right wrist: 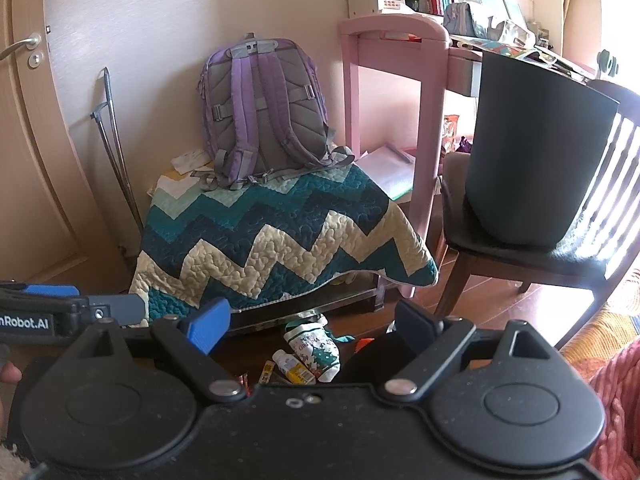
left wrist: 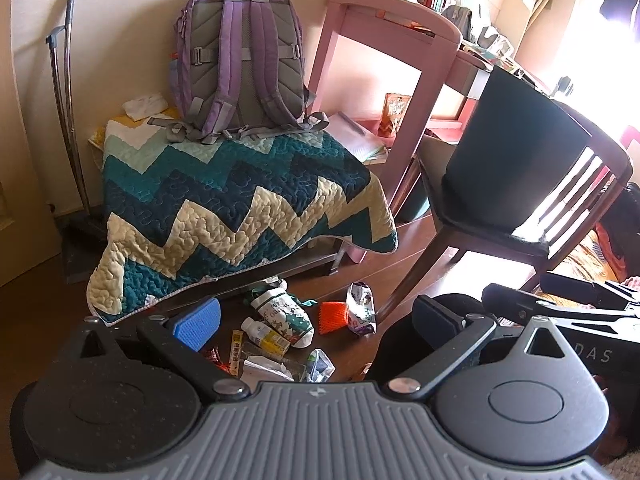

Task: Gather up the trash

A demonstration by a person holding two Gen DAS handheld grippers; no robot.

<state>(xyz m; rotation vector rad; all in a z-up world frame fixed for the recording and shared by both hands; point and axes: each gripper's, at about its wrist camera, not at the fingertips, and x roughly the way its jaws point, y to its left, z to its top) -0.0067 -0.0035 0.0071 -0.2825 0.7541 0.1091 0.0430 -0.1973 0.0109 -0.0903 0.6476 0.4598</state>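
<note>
Both grippers hover low over a wooden floor with their fingers spread wide and nothing between them: the left gripper (left wrist: 316,320) and the right gripper (right wrist: 312,326) each show one blue pad and one dark pad far apart. Between and just beyond the fingers lies the trash: a small white bottle (left wrist: 265,334) with a yellow label, touching a printed white-and-green pouch (left wrist: 290,314), an orange net (left wrist: 333,317), a crumpled silver wrapper (left wrist: 361,309), a yellow stick packet (left wrist: 235,350) and crumpled tissue (left wrist: 264,368). Behind the pile, a zigzag quilt (left wrist: 240,204) drapes over a low stand, with a purple backpack (left wrist: 240,60) upright on top. To the right, a dark bin (right wrist: 536,148) sits on a wooden chair (right wrist: 520,256) beside a pink desk (right wrist: 392,92).
</note>
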